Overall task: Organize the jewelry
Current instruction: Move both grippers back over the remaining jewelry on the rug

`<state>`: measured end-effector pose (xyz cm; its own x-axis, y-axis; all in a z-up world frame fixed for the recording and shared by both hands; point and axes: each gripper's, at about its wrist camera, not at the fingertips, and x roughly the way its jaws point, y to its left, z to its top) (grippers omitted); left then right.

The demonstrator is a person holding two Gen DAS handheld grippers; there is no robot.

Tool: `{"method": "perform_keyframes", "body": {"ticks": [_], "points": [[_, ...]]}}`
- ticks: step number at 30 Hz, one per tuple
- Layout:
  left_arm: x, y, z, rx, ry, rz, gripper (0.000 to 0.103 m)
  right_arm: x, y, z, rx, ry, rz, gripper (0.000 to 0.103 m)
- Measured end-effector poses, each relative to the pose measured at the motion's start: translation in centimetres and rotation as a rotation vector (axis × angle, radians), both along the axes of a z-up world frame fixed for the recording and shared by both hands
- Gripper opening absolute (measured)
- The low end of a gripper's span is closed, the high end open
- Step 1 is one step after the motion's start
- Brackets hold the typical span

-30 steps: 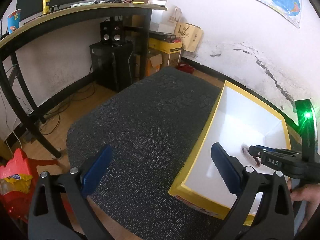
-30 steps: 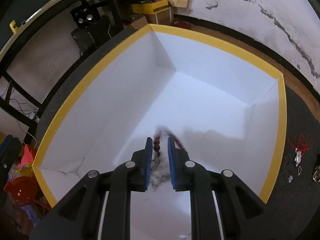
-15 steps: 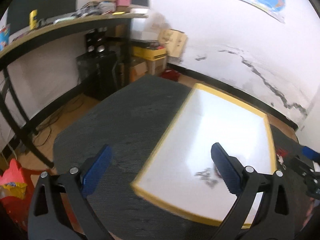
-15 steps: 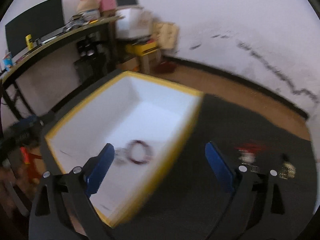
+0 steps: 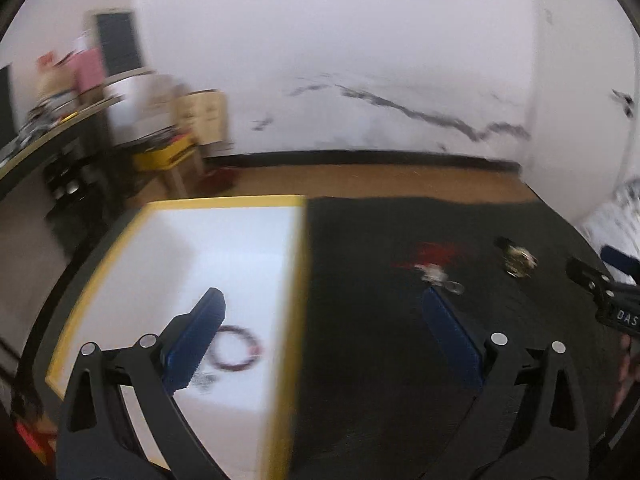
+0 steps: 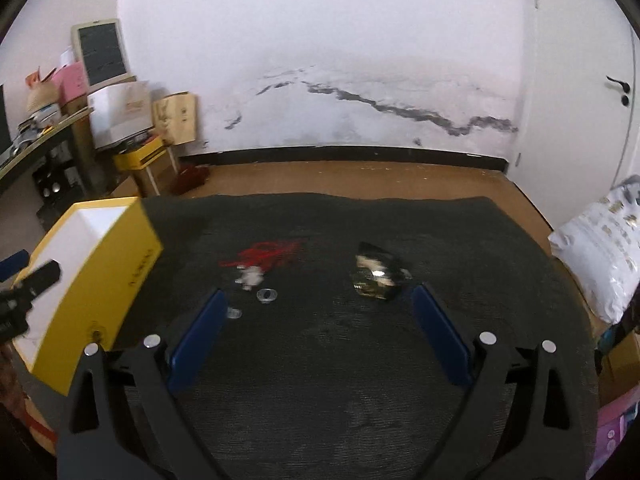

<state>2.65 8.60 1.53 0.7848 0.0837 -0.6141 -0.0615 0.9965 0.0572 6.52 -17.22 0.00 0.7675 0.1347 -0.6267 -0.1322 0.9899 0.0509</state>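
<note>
Jewelry sorting, mid-run: a bracelet [image 5: 236, 347] lies inside the box [image 5: 224, 201], with a small silver piece just beside it. Both grippers face the dark mat [image 6: 340, 360] beside the box, the left gripper [image 5: 324, 336] spread wide and empty, the right gripper [image 6: 318, 320] likewise, its jaws having just opened with nothing between them. A red-tasselled charm [image 6: 264, 258], two small rings [image 6: 267, 294] and a gold piece [image 6: 376, 274] wait on the mat, well apart from the box. Likely next: reach for one, close on it, carry it over the rim.
</note>
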Motion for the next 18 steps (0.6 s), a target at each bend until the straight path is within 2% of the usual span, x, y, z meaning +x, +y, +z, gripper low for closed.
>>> {"method": "perform_keyframes", "body": {"ticks": [7, 12, 18], "points": [[2.9, -6.7, -2.2, 0.073, 0.021, -0.092, 0.096, 0.8, -4.3, -0.5, 0.010, 0.025, -0.017, 0.091], [4.1, -8.4, -3.3, 0.080, 0.044, -0.089, 0.096, 1.5, -5.2, -0.8, 0.031, 0.058, -0.013, 0.091], [5.1, -9.6, -4.0, 0.065, 0.067, -0.092, 0.096, 1.0, -5.0, -0.6, 0.012, 0.050, 0.023, 0.091]]}}
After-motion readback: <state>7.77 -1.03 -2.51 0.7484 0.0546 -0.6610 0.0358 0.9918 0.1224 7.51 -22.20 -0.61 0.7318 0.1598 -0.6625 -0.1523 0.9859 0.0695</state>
